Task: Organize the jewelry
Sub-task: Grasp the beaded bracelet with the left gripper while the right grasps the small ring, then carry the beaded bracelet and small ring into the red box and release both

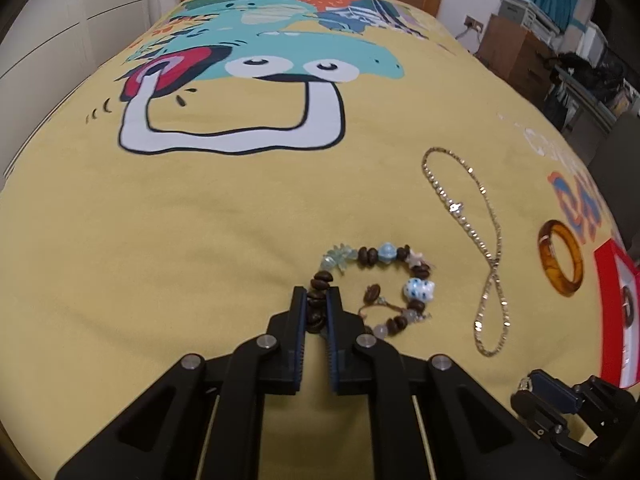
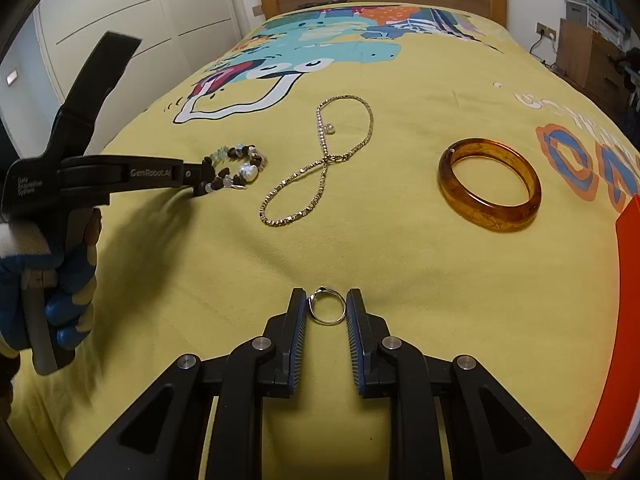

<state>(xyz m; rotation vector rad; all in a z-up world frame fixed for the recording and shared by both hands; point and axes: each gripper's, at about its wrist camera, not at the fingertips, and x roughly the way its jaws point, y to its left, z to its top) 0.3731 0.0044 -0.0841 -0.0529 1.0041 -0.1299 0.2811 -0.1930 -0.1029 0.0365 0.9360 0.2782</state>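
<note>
Left gripper (image 1: 317,310) pinches the beaded bracelet (image 1: 376,280) by its brown beads on the bed (image 1: 200,220). Right gripper (image 2: 326,308) fingers clamp the silver ring (image 2: 327,310). Lift both slowly, vertically; the loose strand may snag.

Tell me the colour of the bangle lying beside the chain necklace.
The bangle is translucent amber-brown with darker streaks; the right wrist view shows it best.

A matt yellow cloth bedspread (image 2: 400,248) carries a glossy amber bangle (image 2: 489,184), a shiny metal chain (image 2: 320,160) and a polished silver ring (image 2: 328,309).
</note>
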